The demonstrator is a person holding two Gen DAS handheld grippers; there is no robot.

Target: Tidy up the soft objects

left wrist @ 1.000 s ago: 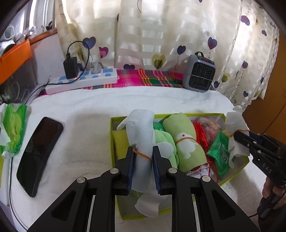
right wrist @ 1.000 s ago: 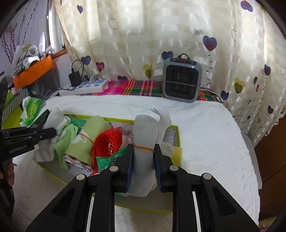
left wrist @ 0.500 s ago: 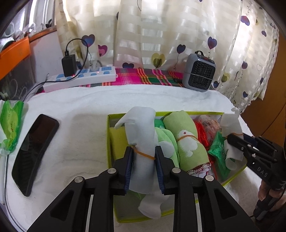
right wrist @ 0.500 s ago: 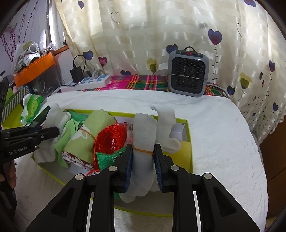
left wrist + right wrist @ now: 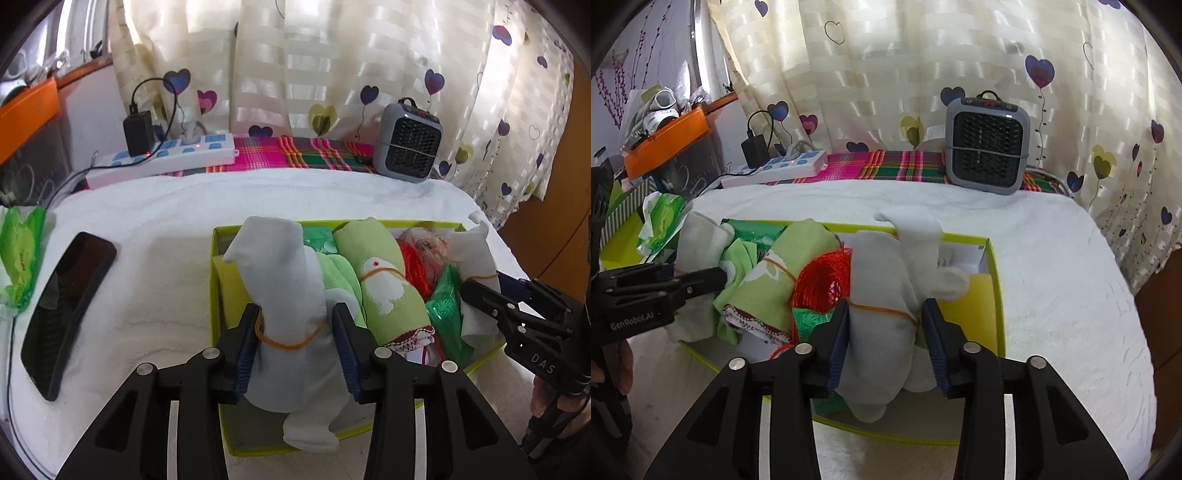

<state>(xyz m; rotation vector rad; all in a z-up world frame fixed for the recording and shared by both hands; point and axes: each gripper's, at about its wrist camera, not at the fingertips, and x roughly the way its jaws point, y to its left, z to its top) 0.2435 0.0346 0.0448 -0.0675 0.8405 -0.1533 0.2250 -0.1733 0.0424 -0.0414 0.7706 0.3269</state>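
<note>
Only left view: black phone (image 5: 66, 310).

Yellow-green box (image 5: 218, 280) on white-covered table, packed with soft items. Pale blue-grey cloth roll (image 5: 284, 295), orange rubber band round it, at box's left end, tail hanging over front rim. Green cloth roll with white print (image 5: 384, 291), also banded, lies beside it. Red mesh bundle (image 5: 822, 284) mid-box. Grey-white banded roll (image 5: 882, 295) at right end.
</note>
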